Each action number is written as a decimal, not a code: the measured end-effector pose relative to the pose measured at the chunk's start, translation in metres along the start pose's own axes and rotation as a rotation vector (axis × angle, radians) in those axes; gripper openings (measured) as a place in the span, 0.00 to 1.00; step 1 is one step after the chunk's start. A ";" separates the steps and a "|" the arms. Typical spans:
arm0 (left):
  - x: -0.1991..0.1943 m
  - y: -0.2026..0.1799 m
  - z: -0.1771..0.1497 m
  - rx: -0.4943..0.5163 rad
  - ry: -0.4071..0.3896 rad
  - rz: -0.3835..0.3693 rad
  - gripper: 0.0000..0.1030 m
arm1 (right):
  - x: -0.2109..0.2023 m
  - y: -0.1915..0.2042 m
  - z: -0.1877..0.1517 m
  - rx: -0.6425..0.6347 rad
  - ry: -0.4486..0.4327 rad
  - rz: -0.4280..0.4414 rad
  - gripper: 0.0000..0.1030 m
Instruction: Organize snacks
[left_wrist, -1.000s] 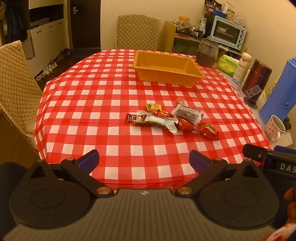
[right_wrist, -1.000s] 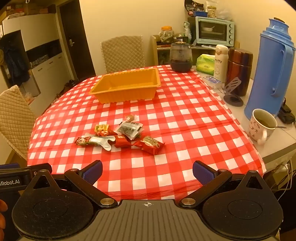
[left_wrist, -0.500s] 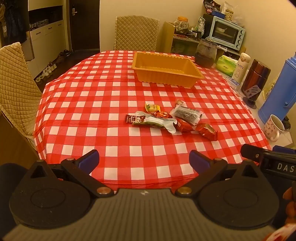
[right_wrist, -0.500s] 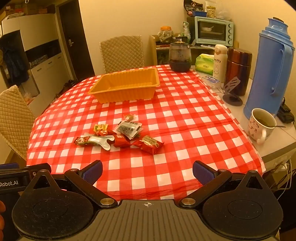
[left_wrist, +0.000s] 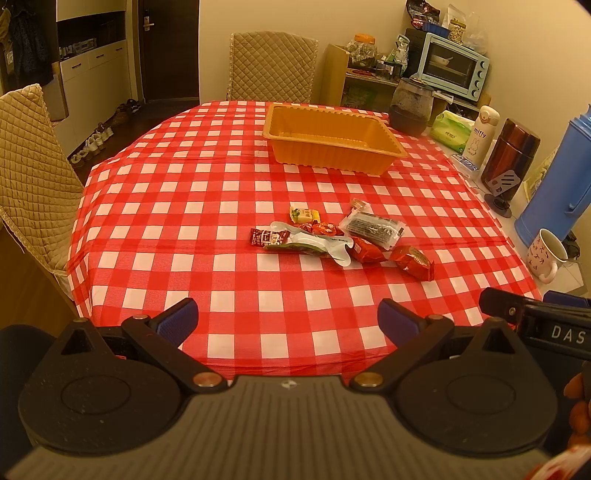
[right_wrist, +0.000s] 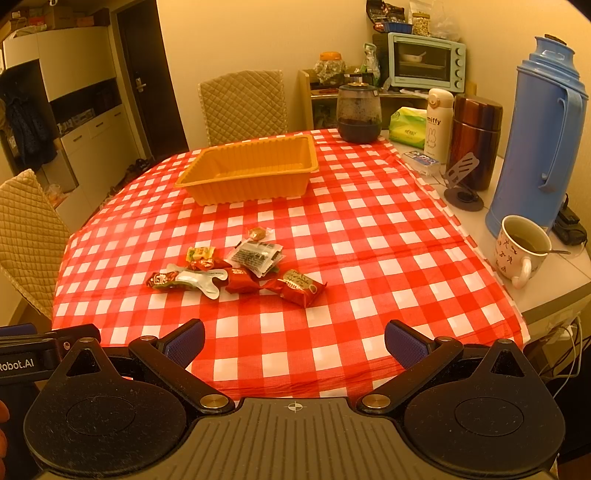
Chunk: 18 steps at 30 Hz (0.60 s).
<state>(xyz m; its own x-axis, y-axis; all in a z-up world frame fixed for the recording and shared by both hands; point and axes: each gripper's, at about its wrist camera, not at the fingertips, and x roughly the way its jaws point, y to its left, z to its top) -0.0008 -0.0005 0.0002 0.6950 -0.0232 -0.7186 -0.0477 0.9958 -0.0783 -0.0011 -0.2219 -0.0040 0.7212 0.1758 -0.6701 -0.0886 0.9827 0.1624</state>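
Nearest, the left gripper (left_wrist: 288, 319) and right gripper (right_wrist: 294, 339) hang over the near table edge, jaws spread wide, nothing between the ribbed blue pads (right_wrist: 186, 341). Both stand well short of the snacks.

The table wears a red-and-white checked cloth (left_wrist: 207, 206), smooth with a few creases. The snacks (left_wrist: 340, 238) lie in a loose cluster mid-table, some touching or overlapping, the row running roughly left to right. A long pack (left_wrist: 301, 242), brown at one end and white-green at the other, lies with its long axis across the table. Right of it sit a crinkled red packet (right_wrist: 301, 286) angled slightly, a clear flat pouch (right_wrist: 256, 256) with dark contents, a small yellow-green candy (right_wrist: 200, 254) and one tiny wrapped sweet (right_wrist: 257, 233).

Farther back stands the tray (right_wrist: 251, 192): orange, rectangular, ribbed plastic walls, long axis across the table, holding nothing, well apart from the snacks.

Along the right edge stand a patterned mug (right_wrist: 521, 251) and a blue thermos (right_wrist: 535, 136).
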 end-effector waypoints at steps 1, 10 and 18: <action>0.000 0.000 0.000 0.000 0.001 0.000 1.00 | 0.001 -0.007 -0.001 0.000 0.001 0.000 1.00; 0.000 0.000 0.000 0.000 0.000 -0.003 1.00 | 0.001 -0.007 -0.001 0.000 0.000 -0.001 1.00; 0.000 0.000 0.000 0.000 -0.001 -0.003 1.00 | 0.001 -0.007 -0.001 -0.001 0.001 -0.001 1.00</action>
<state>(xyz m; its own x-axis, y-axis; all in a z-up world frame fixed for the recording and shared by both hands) -0.0010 -0.0009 0.0000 0.6955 -0.0258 -0.7181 -0.0455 0.9958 -0.0799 -0.0004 -0.2286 -0.0067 0.7208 0.1746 -0.6708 -0.0881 0.9830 0.1612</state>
